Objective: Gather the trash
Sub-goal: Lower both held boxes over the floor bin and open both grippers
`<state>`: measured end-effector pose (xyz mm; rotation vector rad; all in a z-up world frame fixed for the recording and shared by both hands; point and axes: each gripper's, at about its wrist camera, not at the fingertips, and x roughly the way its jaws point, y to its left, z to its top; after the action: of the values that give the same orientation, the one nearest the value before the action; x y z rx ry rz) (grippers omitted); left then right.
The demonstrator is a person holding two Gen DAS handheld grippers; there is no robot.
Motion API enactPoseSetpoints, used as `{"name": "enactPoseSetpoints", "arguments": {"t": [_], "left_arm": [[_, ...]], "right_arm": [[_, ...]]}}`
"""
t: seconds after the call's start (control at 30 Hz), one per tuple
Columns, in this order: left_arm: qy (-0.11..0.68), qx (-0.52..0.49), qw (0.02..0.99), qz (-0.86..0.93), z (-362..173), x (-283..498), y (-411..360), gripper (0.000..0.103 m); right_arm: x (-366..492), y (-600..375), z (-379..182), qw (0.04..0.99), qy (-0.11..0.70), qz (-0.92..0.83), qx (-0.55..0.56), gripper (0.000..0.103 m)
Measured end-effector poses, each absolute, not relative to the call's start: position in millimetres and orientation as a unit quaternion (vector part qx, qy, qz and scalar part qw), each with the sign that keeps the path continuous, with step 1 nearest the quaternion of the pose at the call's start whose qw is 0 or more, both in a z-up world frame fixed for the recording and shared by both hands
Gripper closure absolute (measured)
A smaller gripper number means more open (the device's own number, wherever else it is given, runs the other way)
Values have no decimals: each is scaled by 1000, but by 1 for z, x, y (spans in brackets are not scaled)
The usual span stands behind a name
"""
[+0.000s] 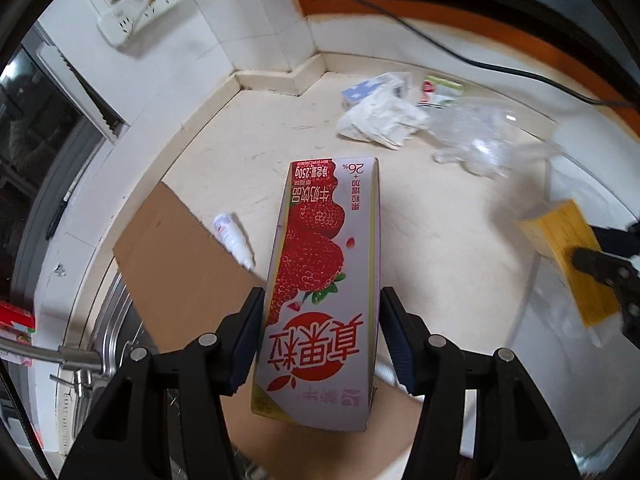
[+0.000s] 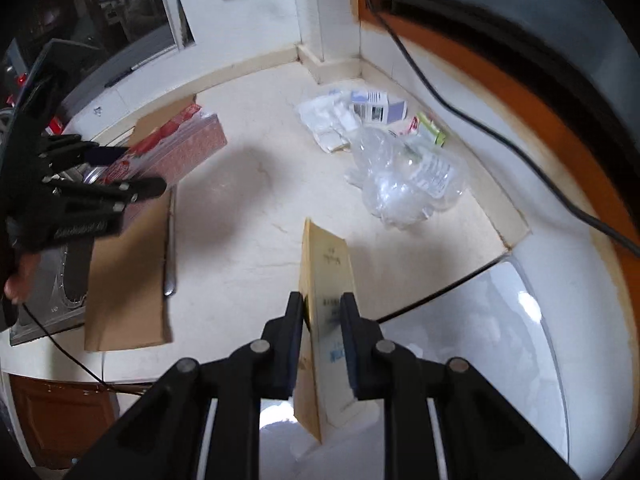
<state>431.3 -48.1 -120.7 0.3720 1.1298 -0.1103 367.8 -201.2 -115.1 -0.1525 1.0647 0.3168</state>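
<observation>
Above the cream counter we count one strawberry milk carton clamped in the left gripper, one yellow packet pinched in the right gripper, one crushed plastic bottle

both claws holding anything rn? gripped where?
Left claw clamps the red-and-white strawberry milk carton across its lower sides. Right claw pinches the flat yellow paper packet across its faces, near its lower half.

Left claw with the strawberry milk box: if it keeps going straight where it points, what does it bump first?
Probably the bare countertop past the milk box that the left claw holds; the crumpled white paper lies further on. Depth is hard to judge.
</observation>
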Motion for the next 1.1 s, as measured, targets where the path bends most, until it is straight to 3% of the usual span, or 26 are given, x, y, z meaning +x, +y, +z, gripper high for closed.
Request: {"name": "enactPoseSetpoints", "arguments": {"t": [0.6, 0.87, 1.1], "left_arm": [[458, 149, 868, -124, 17, 218, -10, 48], [449, 143, 871, -142, 23, 125, 2, 48], [446, 142, 874, -127, -9, 57, 19, 48]], "right_arm": [[188, -148, -15, 878, 447, 170, 14, 86], [104, -116, 4, 884, 427, 189, 25, 86], [44, -102, -22, 871, 446, 199, 50, 86]]}}
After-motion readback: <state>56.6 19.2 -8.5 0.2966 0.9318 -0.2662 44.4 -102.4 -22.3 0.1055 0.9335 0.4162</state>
